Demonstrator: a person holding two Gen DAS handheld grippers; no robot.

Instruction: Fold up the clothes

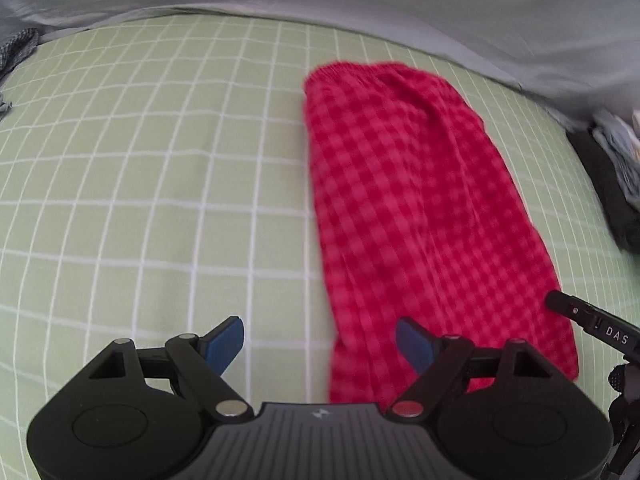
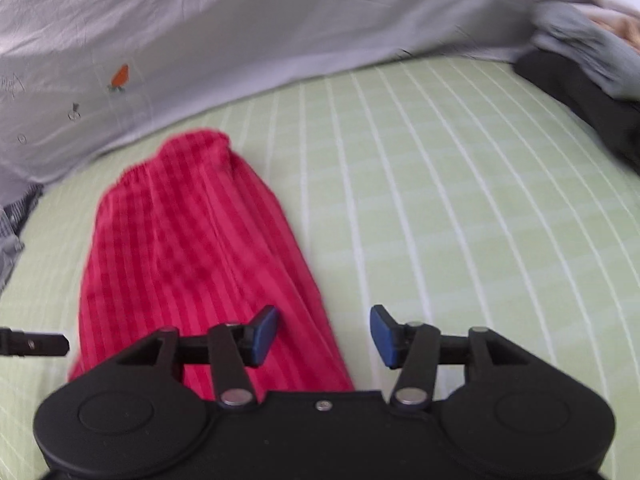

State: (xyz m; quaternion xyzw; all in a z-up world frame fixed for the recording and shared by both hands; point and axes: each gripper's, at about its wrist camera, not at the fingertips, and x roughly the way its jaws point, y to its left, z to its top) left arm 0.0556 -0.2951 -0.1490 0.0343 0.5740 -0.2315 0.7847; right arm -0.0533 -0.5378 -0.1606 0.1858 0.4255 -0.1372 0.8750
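Both sets of fingers stand spread wide and hold nothing: the left gripper [image 1: 320, 346] hovers with the red checked garment [image 1: 420, 216] stretching toward 1 o'clock, the right gripper [image 2: 324, 336] with it toward 11 o'clock. Long and flat, the garment lies on the green gridded bed sheet [image 1: 140, 184]; a grey quilt [image 2: 240, 28] borders the sheet at 12 o'clock.

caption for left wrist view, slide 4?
Open left gripper over near end of red checked garment on green grid sheet.
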